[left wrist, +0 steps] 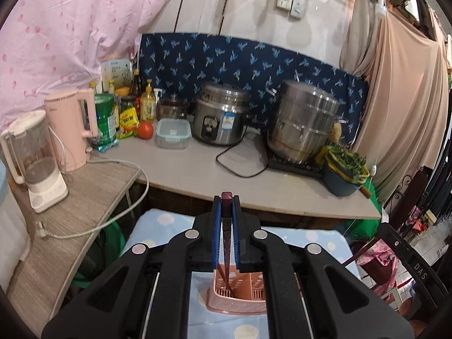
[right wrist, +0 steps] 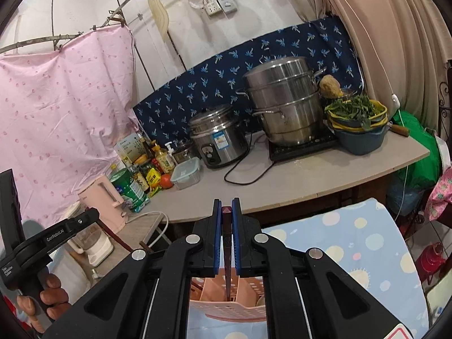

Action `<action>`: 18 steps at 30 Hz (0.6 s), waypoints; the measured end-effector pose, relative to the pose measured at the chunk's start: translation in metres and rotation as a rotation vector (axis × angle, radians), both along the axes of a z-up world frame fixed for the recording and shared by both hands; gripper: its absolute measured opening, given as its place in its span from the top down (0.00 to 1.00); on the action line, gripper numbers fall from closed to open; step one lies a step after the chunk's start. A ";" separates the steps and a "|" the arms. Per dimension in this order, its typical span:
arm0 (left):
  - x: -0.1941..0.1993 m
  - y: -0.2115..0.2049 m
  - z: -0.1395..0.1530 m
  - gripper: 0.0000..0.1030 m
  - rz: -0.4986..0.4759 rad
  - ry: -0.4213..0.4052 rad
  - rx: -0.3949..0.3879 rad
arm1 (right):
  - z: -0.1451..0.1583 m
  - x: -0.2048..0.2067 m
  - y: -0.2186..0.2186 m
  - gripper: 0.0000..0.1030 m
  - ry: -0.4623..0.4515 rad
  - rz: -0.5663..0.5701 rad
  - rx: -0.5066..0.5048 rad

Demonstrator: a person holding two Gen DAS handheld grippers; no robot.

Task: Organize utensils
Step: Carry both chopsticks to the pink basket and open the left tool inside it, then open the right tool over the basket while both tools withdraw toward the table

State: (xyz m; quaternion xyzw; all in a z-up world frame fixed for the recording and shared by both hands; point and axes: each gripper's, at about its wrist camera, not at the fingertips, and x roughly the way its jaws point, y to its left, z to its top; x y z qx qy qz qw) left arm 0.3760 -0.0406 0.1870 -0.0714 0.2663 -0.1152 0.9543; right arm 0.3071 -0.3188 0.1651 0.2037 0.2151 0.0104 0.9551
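Observation:
My left gripper (left wrist: pixel 226 202) is shut on dark red chopsticks (left wrist: pixel 226 243), held upright with their tips down inside a pink perforated utensil basket (left wrist: pixel 240 301) on the blue dotted cloth. My right gripper (right wrist: pixel 226 206) is shut on another dark red chopstick (right wrist: pixel 227 257), its tip down in a compartment of the same pink basket (right wrist: pixel 226 310). More chopsticks (right wrist: pixel 196 286) lean in the basket's left compartment. The left gripper's handle, held by a hand, shows at the left of the right wrist view (right wrist: pixel 42 243).
A grey counter (left wrist: pixel 197 169) behind holds a rice cooker (left wrist: pixel 219 121), a steel steamer pot (left wrist: pixel 302 121), a lidded container (left wrist: pixel 173 133), bottles, a pink kettle (left wrist: pixel 70 130) and a bowl of greens (left wrist: pixel 344 172). A blender (left wrist: pixel 36 163) stands on the left shelf.

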 end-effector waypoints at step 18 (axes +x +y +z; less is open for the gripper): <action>-0.005 0.007 -0.033 0.51 0.023 0.062 0.009 | -0.025 -0.012 0.004 0.77 0.054 -0.003 -0.011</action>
